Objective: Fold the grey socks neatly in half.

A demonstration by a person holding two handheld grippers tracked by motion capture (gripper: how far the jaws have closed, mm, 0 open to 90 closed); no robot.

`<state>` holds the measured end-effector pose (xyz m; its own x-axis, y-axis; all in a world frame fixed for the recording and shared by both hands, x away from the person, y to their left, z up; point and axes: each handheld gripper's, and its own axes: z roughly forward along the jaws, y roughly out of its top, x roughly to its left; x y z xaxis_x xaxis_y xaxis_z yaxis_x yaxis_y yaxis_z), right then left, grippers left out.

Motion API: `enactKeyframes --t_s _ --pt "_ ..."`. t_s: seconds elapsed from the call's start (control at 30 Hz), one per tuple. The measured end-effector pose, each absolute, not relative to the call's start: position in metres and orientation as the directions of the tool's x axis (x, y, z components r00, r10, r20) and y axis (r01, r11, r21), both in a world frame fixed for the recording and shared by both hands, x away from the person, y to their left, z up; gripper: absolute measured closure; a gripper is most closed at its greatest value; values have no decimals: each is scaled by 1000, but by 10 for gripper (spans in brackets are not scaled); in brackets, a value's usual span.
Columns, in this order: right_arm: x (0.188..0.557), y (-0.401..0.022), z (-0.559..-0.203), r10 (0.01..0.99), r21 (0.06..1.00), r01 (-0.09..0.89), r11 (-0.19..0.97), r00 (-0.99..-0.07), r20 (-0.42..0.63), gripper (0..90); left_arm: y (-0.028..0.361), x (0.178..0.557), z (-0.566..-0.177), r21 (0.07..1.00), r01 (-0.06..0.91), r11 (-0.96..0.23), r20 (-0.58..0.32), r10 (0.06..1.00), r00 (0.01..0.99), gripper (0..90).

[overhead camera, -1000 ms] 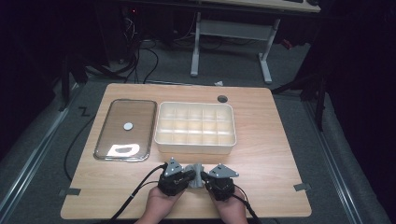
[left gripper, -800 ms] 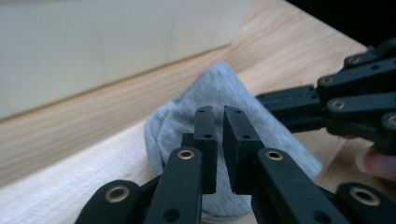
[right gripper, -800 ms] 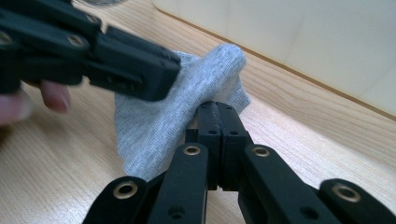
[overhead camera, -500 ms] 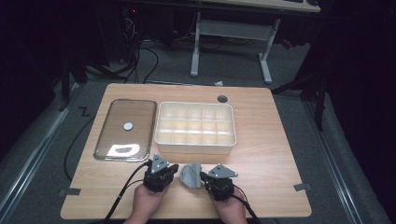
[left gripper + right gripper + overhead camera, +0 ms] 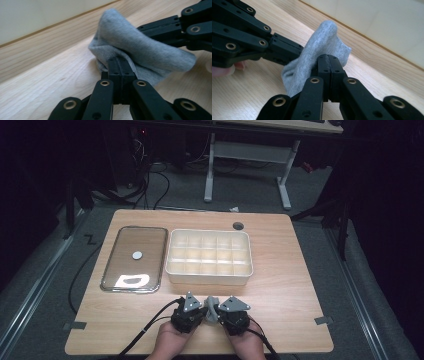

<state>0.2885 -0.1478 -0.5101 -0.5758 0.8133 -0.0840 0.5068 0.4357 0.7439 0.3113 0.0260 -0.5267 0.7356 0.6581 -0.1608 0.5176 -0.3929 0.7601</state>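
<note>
The cloth (image 5: 140, 50) pinched between both sets of fingers is a plain heathered grey, a fine knit with no print. The fingers (image 5: 119, 75) of the left gripper (image 5: 189, 311) are matt black, dotted with brass-coloured rivets at each link; the fingers (image 5: 328, 72) of the right gripper (image 5: 235, 312) match them, black with the same brassy eyelets. Each gripper carries a pale grey three-cornered plate on top. Under the fingers the counter (image 5: 280, 285) is light wood with a soft straight grain. Just beyond the fingers the compartment box (image 5: 209, 256) is cream throughout. Farther off to the left of the fingers lies a tray (image 5: 134, 257), brownish with a silvery rim and a small white disc (image 5: 136, 254) at its middle.
</note>
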Motion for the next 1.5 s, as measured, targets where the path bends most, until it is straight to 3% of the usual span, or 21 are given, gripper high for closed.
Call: enactKeyframes --t_s 0.2,0.83,1.03,1.33,1.5 --pt "282 -143 -504 802 745 467 477 -577 -152 900 21 312 -532 743 525 -415 -185 626 758 900" --pt "291 -147 -520 792 688 513 513 -592 -148 900 24 315 -531 734 517 -440 -185 603 776 900" --pt "296 -152 -511 823 703 555 444 -562 -76 885 24 313 -530 739 506 -444 -160 614 773 900" --pt "285 -153 -493 816 771 502 392 -576 -40 875 21 310 -529 741 496 -453 -130 628 768 900" --pt "289 -146 -512 813 734 532 422 -581 -46 900 21 310 -529 732 488 -474 -121 616 779 900"
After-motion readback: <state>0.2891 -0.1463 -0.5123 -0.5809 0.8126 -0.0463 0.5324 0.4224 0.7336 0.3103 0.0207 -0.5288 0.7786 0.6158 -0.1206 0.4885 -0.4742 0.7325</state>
